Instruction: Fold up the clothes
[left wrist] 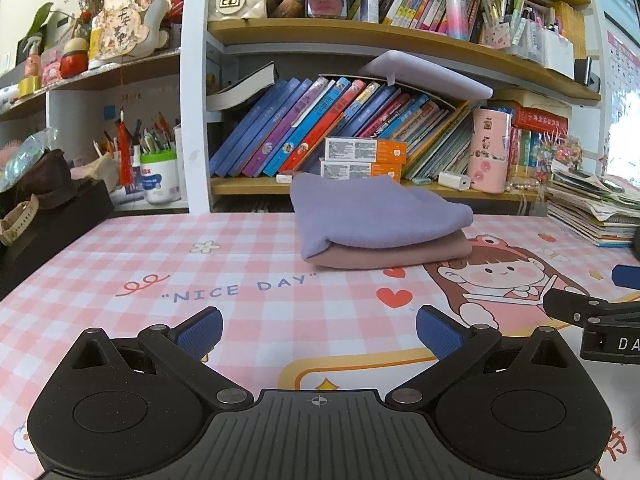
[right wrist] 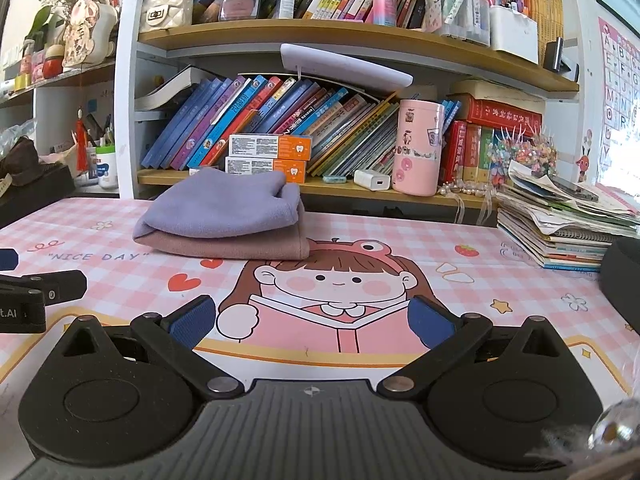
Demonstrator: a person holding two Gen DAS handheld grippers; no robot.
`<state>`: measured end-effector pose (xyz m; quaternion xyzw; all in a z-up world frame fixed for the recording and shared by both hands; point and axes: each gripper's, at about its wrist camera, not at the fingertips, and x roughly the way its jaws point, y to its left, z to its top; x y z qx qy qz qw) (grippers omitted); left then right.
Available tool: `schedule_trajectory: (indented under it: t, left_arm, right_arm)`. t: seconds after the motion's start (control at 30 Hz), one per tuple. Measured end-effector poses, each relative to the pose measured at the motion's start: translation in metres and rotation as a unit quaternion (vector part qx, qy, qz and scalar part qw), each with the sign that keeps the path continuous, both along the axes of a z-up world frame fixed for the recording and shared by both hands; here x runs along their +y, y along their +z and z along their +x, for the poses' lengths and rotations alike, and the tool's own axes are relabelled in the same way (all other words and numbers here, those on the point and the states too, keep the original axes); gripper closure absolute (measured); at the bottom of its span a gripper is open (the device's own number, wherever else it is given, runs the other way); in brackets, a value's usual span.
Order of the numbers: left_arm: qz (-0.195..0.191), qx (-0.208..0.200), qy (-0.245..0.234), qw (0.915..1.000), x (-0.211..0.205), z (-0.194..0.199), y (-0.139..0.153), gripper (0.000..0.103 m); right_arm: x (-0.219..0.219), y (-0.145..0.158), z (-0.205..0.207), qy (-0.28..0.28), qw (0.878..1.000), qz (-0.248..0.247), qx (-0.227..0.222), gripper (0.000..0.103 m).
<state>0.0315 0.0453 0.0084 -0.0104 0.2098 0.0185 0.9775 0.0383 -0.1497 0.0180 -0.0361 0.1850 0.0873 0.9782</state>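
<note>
Two folded cloths sit stacked on the pink checked desk mat: a lilac one on top of a dusty-pink one. The stack lies toward the back of the desk, near the shelf. My left gripper rests low at the front, open and holding nothing, well short of the stack. My right gripper is also open and holding nothing, over the cartoon girl print. Each gripper shows at the edge of the other's view.
A bookshelf with slanted books, orange boxes and a pink canister stands right behind the stack. A pile of notebooks lies at the right. A dark box sits at the left edge.
</note>
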Motion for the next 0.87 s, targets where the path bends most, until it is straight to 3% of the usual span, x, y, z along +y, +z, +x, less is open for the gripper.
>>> schedule_trajectory:
  t: [0.87]
  left_arm:
    - [0.016,-0.011,0.003,0.9998,-0.0041,-0.0031,0.0019,0.000]
  right_arm:
    - [-0.0001,-0.0003,0.0016,0.003,1.000,-0.002,0.006,0.000]
